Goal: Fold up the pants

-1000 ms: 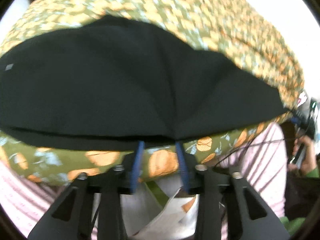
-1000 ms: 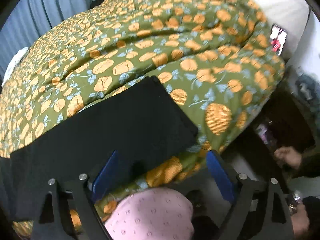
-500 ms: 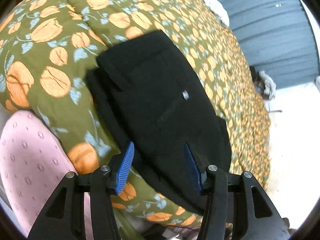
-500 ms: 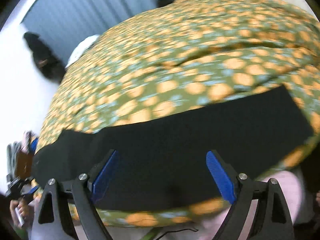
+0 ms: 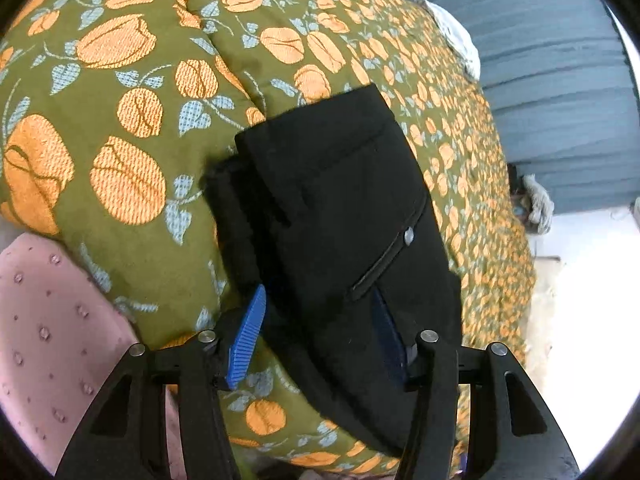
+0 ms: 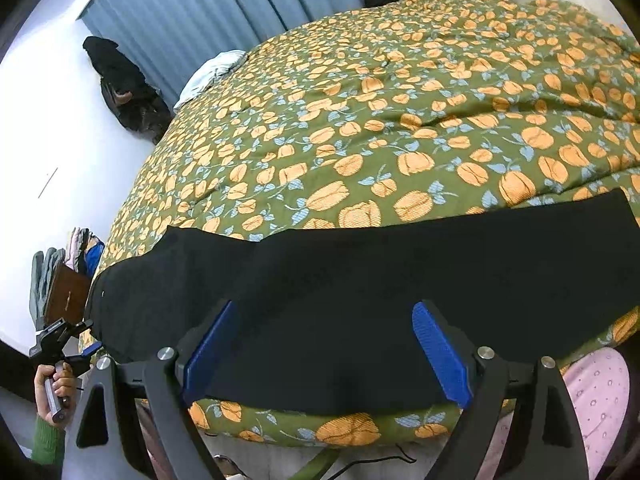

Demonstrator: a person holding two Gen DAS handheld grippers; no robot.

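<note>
Black pants are laid along the bed edge; the left gripper, opening, straddles them at 6 o'clock, the right gripper is held wide above them

1. Both views bright and evenly lit; light source not identifiable.
2. Floor at right of the left wrist view blown out white; pale floor at left of the right wrist view also overexposed.
3. Black pants show almost no detail.
4. Strong fisheye bending; dark corner vignette.
5. Sharpness fair; edges slightly soft.
</note>
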